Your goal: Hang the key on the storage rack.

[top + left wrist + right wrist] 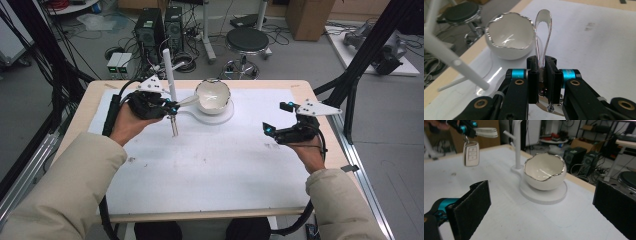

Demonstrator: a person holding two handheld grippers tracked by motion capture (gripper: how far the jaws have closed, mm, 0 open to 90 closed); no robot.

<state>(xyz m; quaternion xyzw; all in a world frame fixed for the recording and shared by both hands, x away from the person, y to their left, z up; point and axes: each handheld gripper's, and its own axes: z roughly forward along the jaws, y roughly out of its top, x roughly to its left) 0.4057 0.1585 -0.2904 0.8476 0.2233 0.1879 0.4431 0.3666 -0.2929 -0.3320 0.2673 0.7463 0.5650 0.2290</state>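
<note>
White strap loop (543, 32) pinched in left gripper (541, 75) jaws, car key (470, 153) dangling at upper left; right gripper (541, 212) jaws wide, nothing between

My left gripper (541, 72) pinches a glossy, see-through plastic loop (543, 30) with a shiny white key fob (470, 153); the bowl (545, 171) looks like glazed ceramic, silvery rim; my jaw pads are matt black and rough; the table sheet (210, 165) is matt white.
</note>
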